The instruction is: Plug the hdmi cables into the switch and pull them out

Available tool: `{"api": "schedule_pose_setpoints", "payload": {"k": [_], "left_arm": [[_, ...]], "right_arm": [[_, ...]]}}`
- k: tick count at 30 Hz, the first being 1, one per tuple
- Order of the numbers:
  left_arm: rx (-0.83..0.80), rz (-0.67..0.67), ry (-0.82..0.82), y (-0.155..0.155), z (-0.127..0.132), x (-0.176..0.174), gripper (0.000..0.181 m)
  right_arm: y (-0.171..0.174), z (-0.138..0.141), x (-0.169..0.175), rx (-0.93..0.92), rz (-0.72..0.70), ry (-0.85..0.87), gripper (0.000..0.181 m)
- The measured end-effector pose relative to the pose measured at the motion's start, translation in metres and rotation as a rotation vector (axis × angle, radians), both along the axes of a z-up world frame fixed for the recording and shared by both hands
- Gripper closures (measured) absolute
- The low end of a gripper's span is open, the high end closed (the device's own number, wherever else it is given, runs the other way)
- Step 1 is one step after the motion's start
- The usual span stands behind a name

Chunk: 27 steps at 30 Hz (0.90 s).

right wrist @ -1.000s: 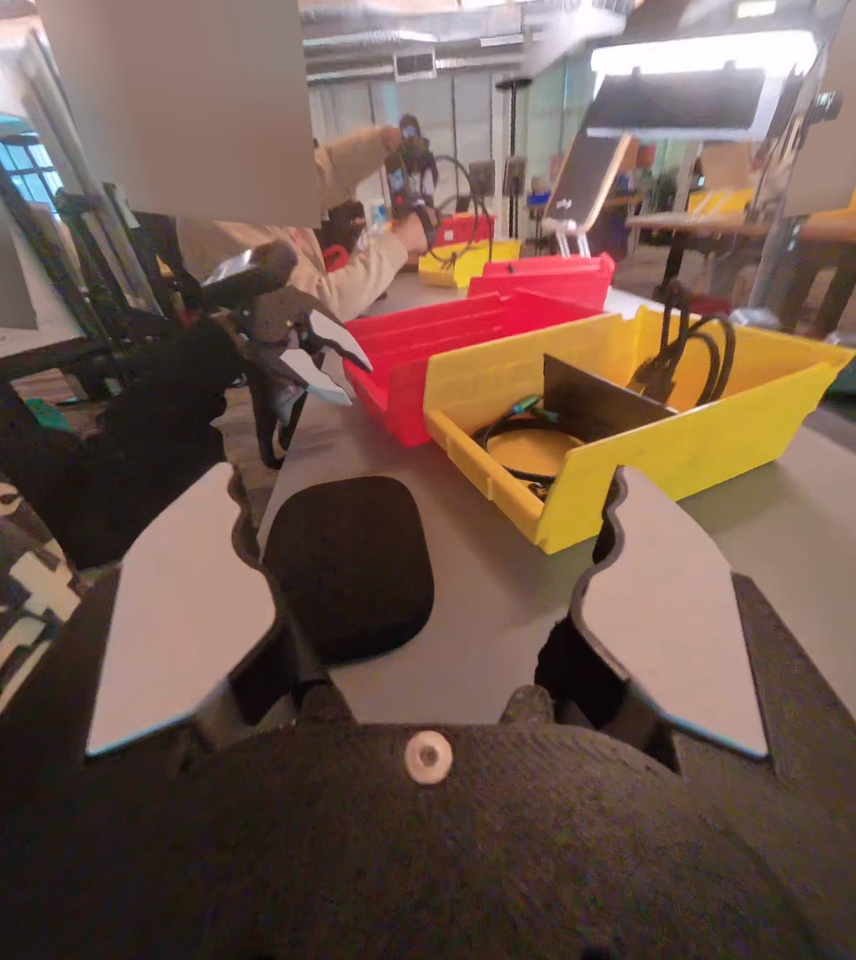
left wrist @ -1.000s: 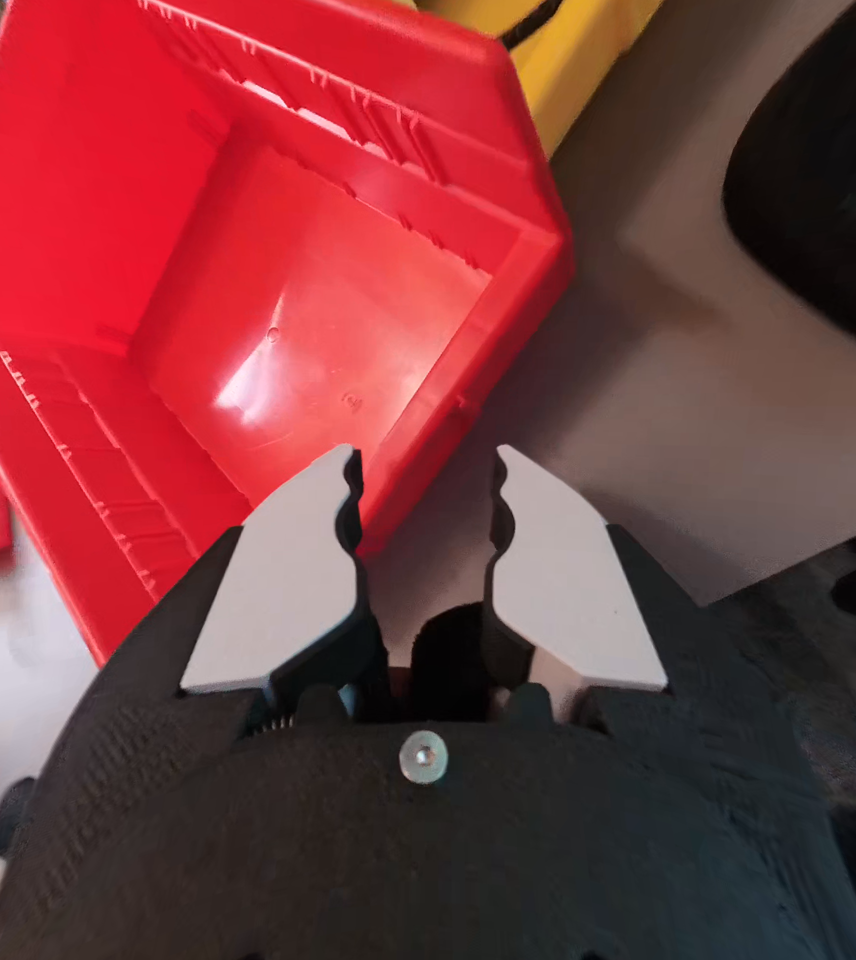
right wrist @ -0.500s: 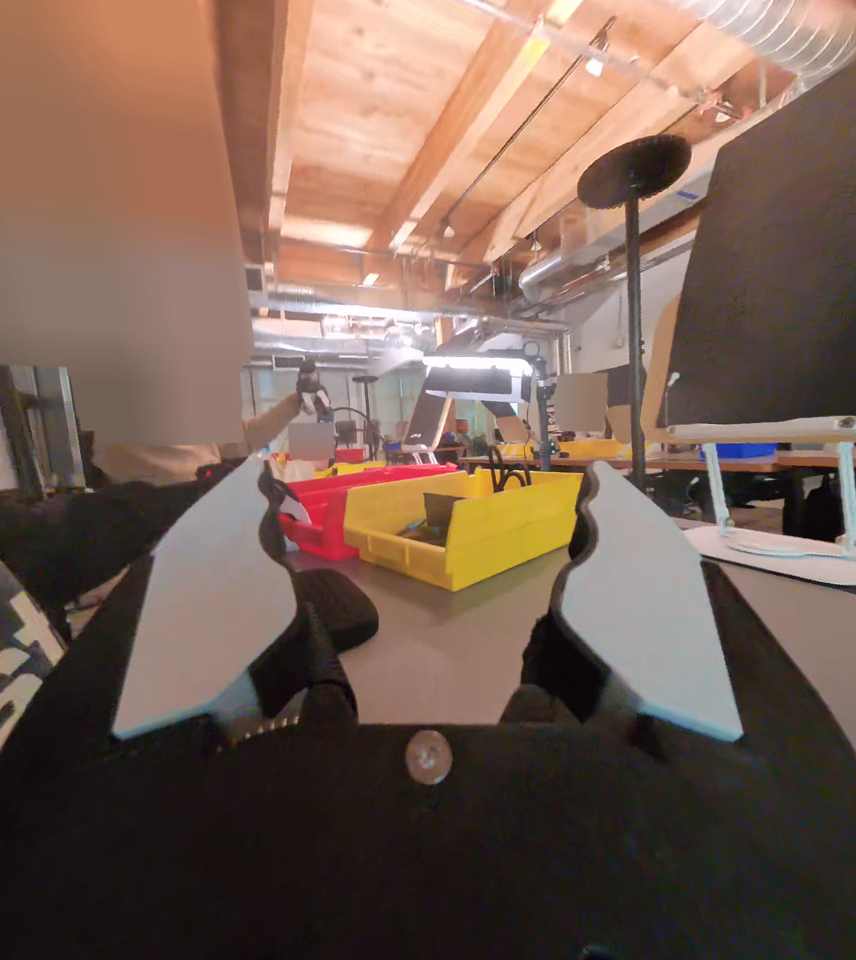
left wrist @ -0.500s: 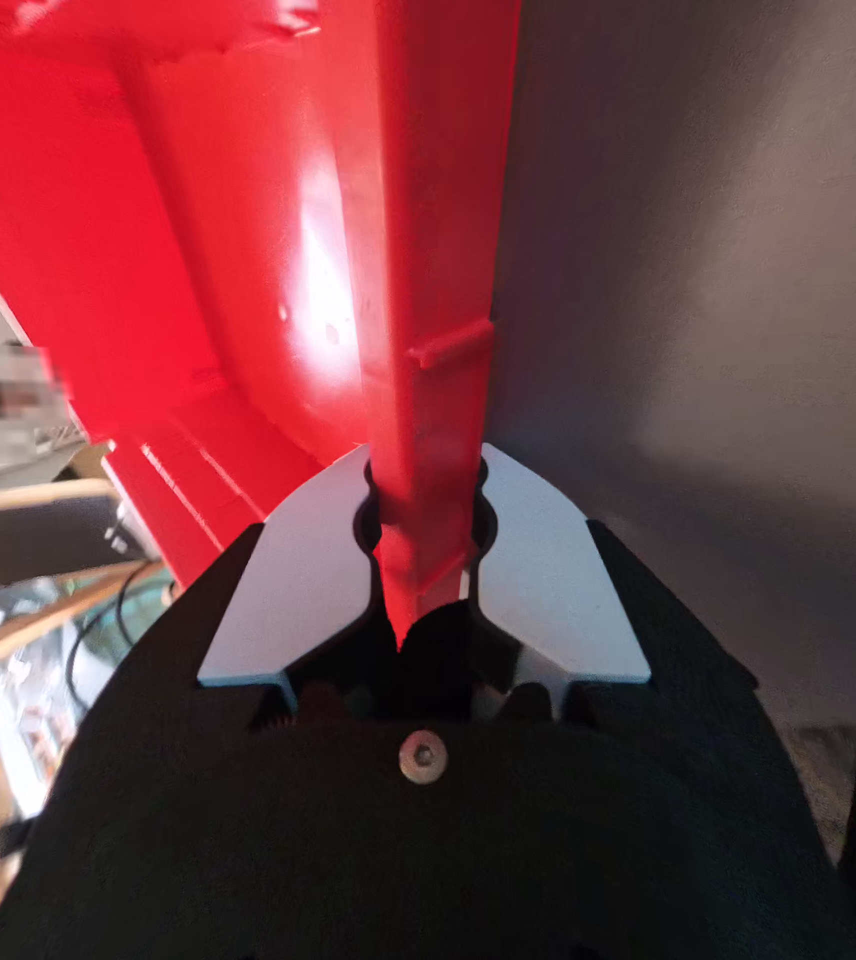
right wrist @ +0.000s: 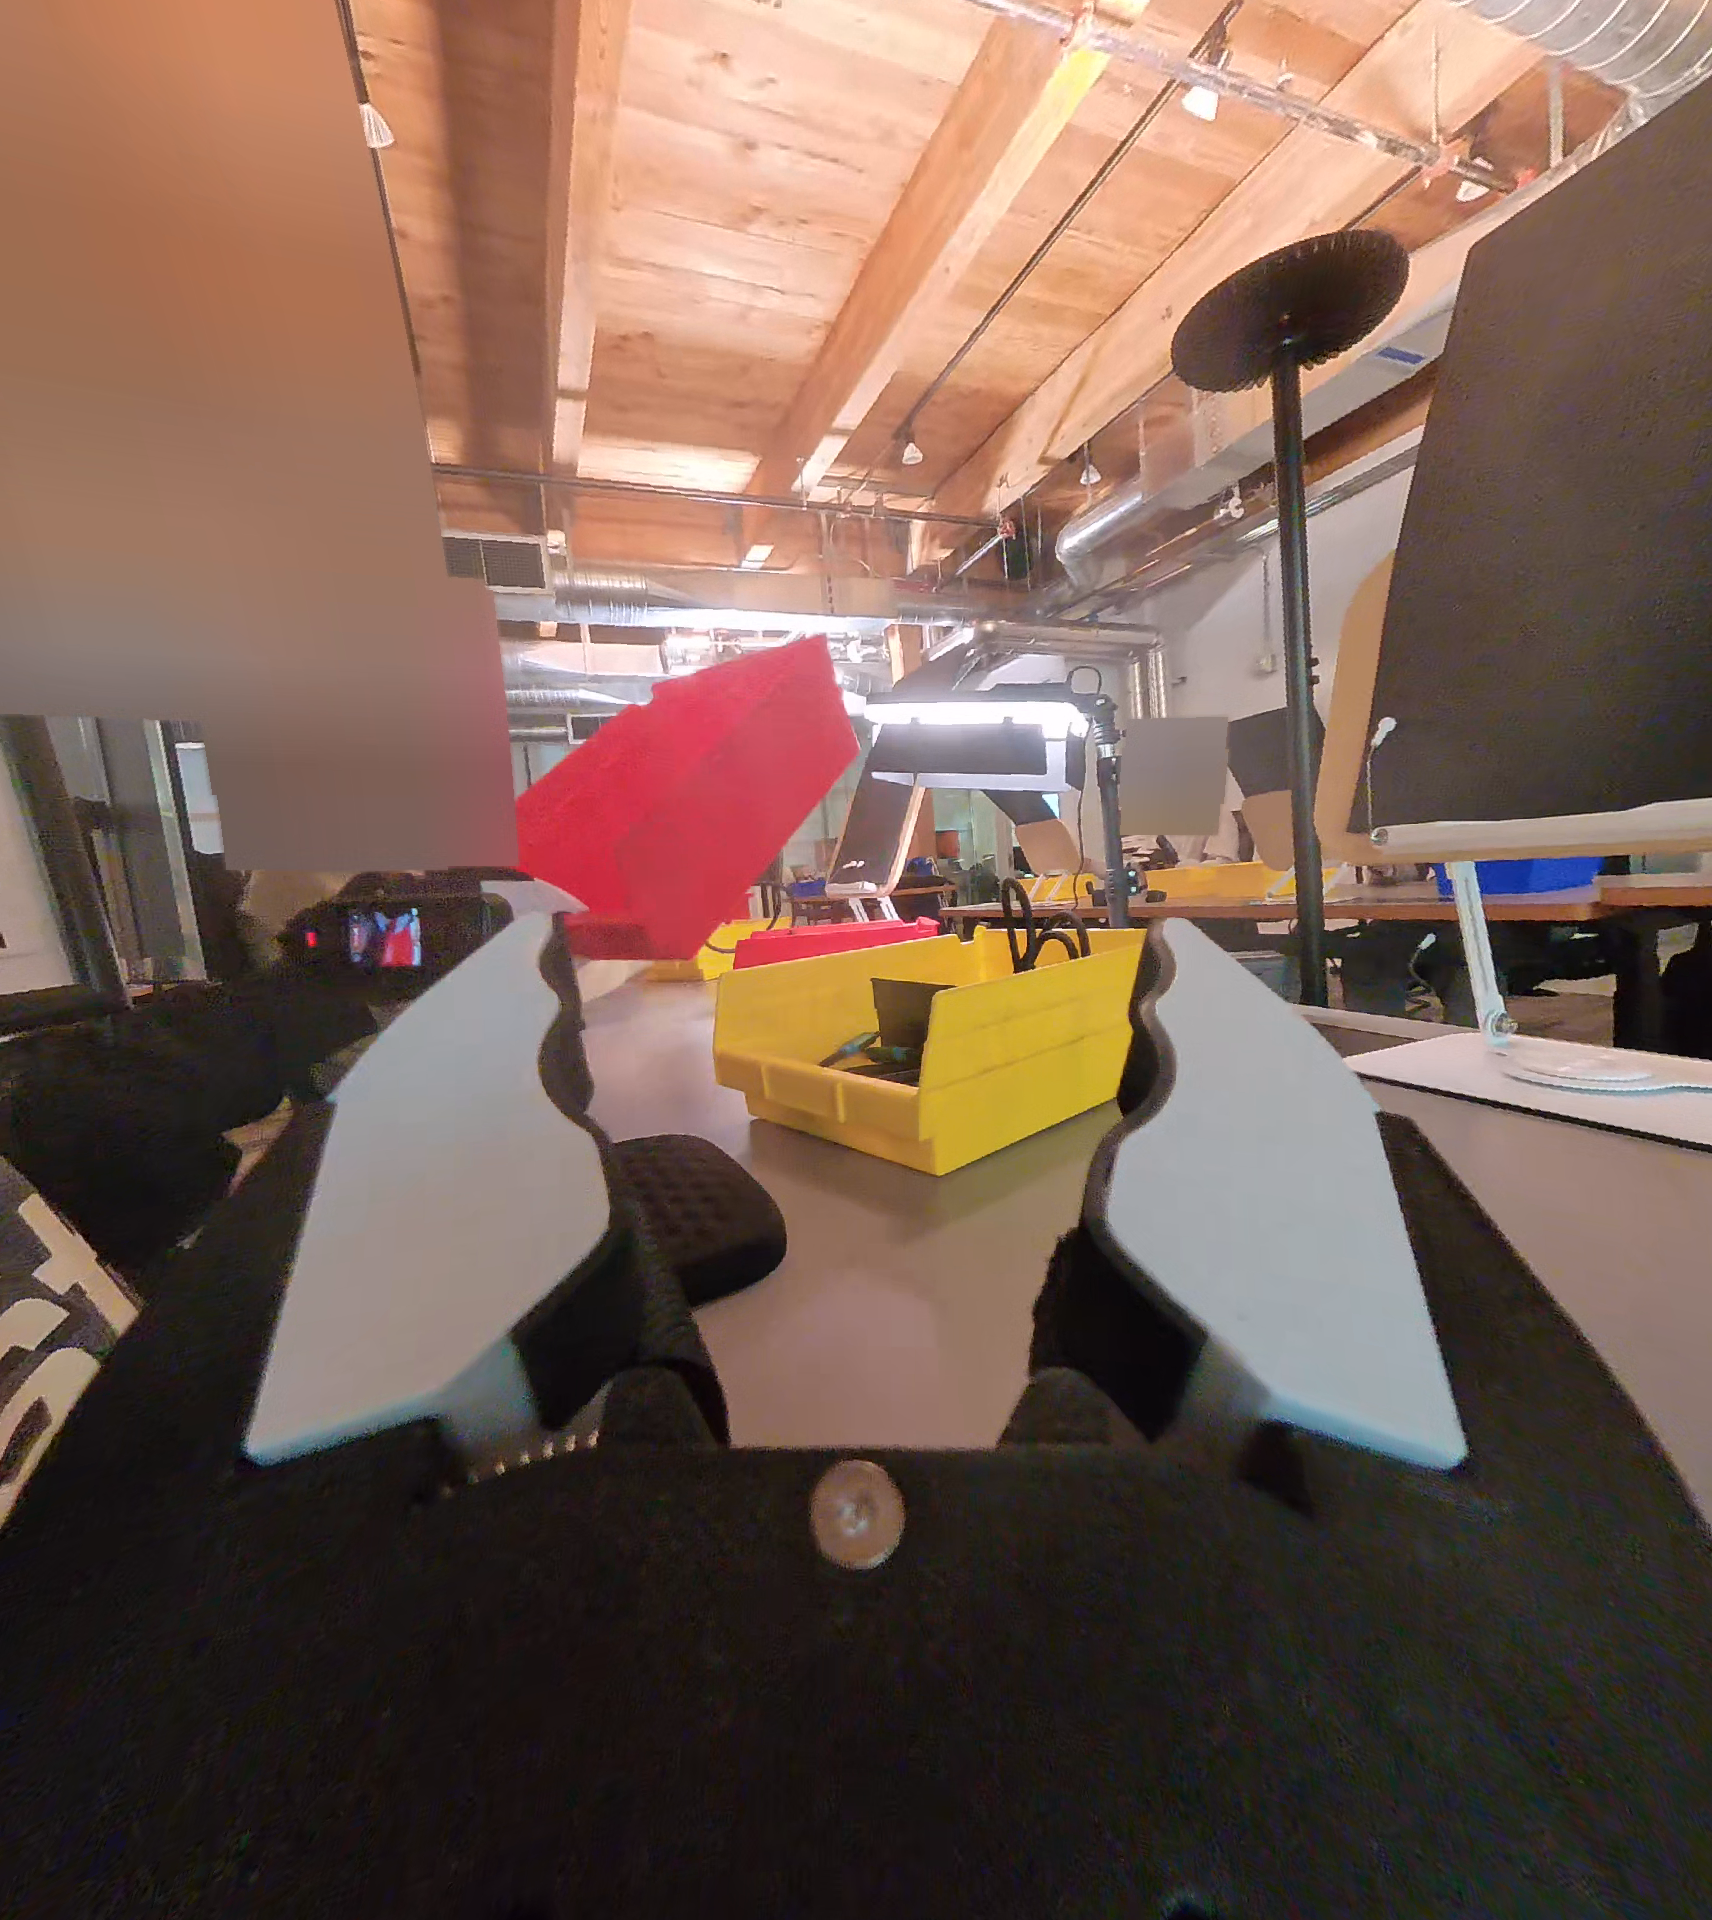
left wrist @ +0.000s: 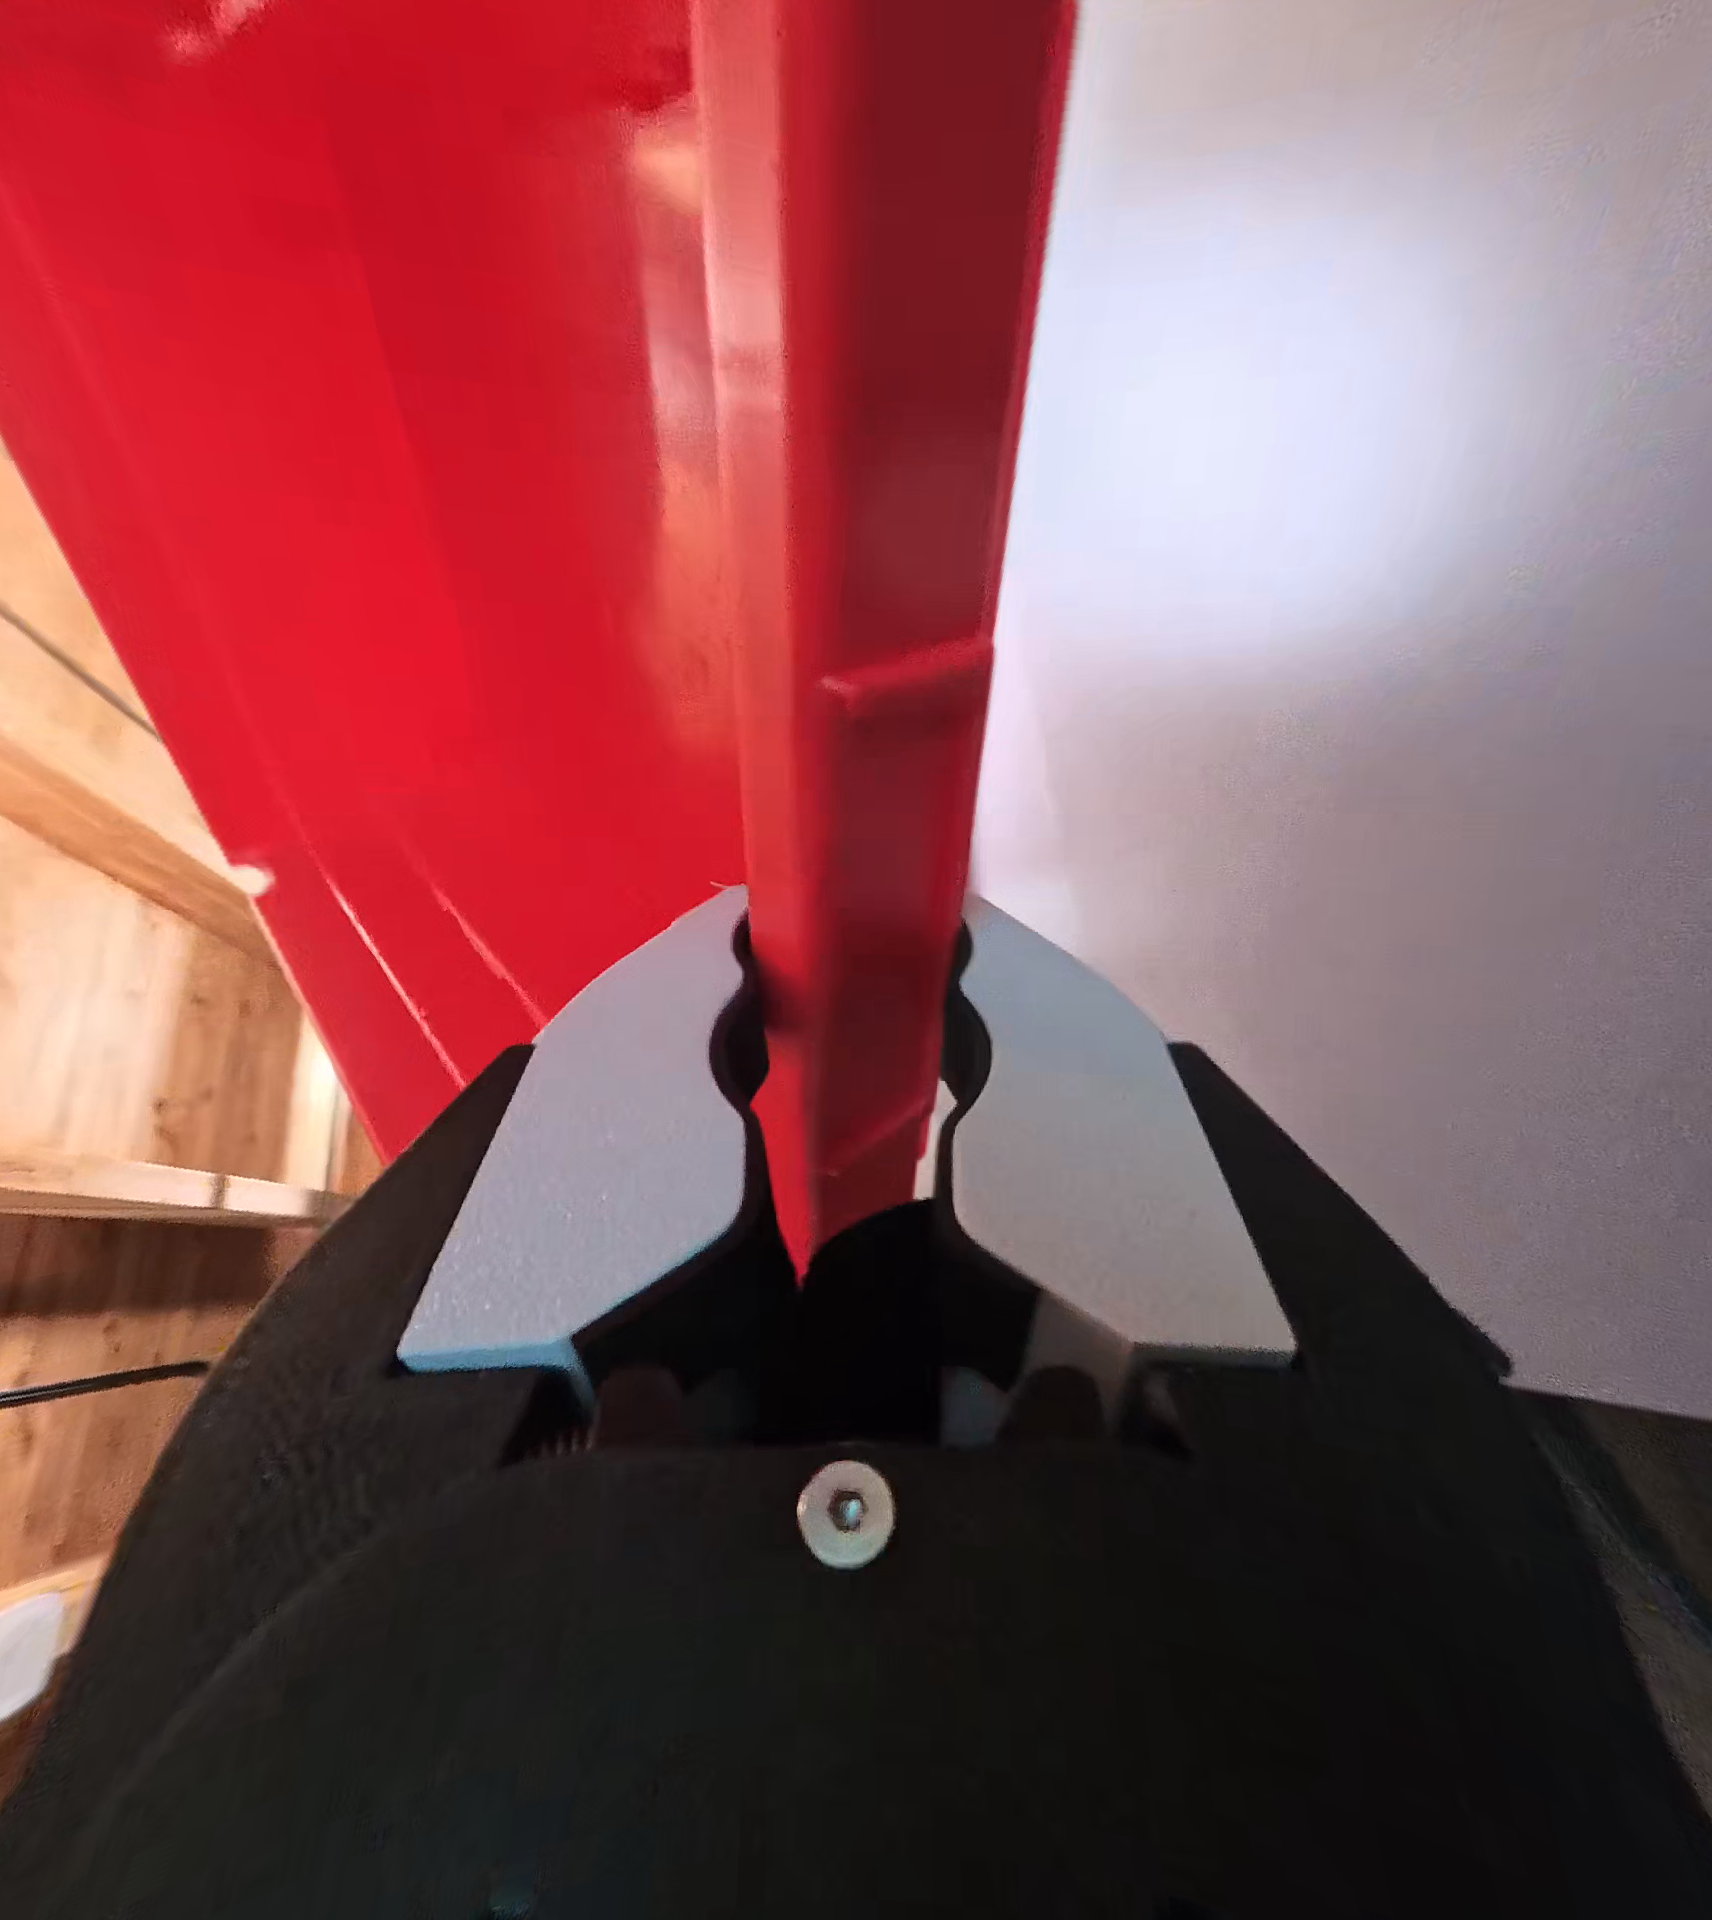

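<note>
My left gripper (left wrist: pixel 852 935) is shut on the rim of an empty red bin (left wrist: pixel 478 436) and holds it tilted up off the table. The same red bin (right wrist: pixel 696 800) shows lifted in the air in the right wrist view, with the left gripper (right wrist: pixel 530 899) at its lower edge. My right gripper (right wrist: pixel 857 956) is open and empty, low over the grey table (right wrist: pixel 893 1278). A yellow bin (right wrist: pixel 935 1049) on the table holds black cables (right wrist: pixel 1039 930), a black box (right wrist: pixel 909 1008) and a coiled cable. No plug is in either gripper.
A black pad (right wrist: pixel 706 1205) lies on the table near my right gripper. A white stand with a black panel (right wrist: pixel 1610 582) is at the right. A black pole with a round disc (right wrist: pixel 1293 623) stands behind. More red and yellow bins sit farther back.
My left gripper closed on the red bin's rim and lifted the bin, tilting it up. My right gripper dropped low and levelled out, still open.
</note>
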<state>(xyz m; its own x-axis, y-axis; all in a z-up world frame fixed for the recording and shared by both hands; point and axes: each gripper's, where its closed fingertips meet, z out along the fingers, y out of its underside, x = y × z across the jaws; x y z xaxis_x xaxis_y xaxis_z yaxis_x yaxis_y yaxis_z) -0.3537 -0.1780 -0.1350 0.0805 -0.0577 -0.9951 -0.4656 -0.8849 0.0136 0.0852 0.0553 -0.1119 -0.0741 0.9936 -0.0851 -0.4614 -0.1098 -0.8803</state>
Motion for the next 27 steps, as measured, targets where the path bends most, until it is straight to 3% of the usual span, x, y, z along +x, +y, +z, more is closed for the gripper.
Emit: {"api": "schedule_pose_setpoints", "payload": {"k": [4,9,13,16,19,23,27], "left_arm": [[0.079,-0.171,0.006,0.039,0.03,0.051,0.152],[0.148,-0.415,-0.083,0.102,0.051,0.13,0.152],[0.153,-0.589,-0.091,0.161,0.059,0.196,0.152],[0.074,-0.721,-0.174,0.209,0.04,0.252,0.152],[-0.055,-0.815,-0.306,0.249,0.004,0.298,0.152],[-0.2,-0.84,-0.397,0.287,-0.046,0.332,0.15],[-0.31,-0.829,-0.408,0.305,-0.089,0.353,0.149]], "right_arm": [[0.007,0.003,0.003,0.028,-0.105,0.015,0.07],[0.036,0.014,0.032,0.19,-0.508,0.083,0.066],[0.056,0.021,0.058,0.157,-0.687,0.148,0.069],[0.067,0.025,0.078,0.11,-0.773,0.21,0.069],[0.071,0.028,0.095,0.093,-0.822,0.271,0.069],[0.071,0.029,0.1,0.083,-0.83,0.295,0.069],[0.073,0.03,0.104,0.094,-0.862,0.3,0.068]]}}
